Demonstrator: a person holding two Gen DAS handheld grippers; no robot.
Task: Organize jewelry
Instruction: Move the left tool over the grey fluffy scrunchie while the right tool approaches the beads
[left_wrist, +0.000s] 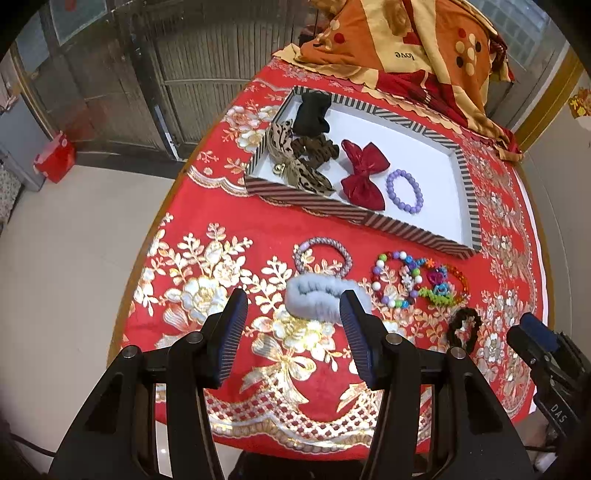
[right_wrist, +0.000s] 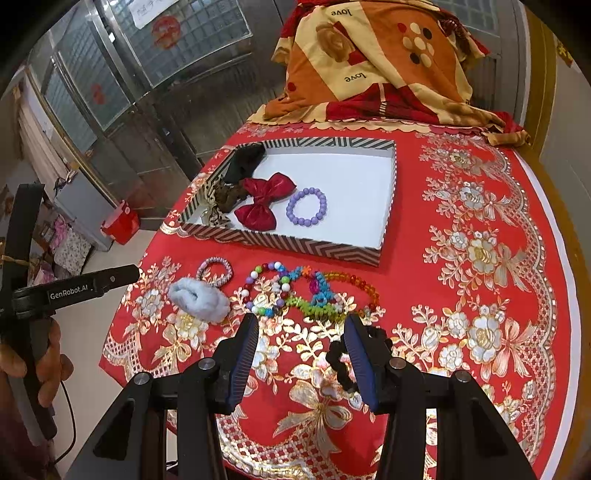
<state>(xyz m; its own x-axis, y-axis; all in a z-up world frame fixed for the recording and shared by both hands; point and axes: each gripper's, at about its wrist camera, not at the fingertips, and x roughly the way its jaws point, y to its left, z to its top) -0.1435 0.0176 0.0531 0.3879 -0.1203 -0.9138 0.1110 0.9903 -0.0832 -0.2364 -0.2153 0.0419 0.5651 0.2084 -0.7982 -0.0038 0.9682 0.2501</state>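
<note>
The left gripper (left_wrist: 293, 332) stood open and empty, just short of the grey fluffy scrunchie (left_wrist: 321, 297), which lay near the striped tray (left_wrist: 332, 210). The right gripper (right_wrist: 301, 363), likewise open, held nothing. For a clean pick, the fingers should probably straddle the scrunchie's band before closing.

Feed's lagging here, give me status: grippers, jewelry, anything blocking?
Left gripper open, empty, over grey scrunchie. Right gripper open, empty, by black scrunchie. Five pieces in tray, five on cloth. Nothing blocking.
</note>
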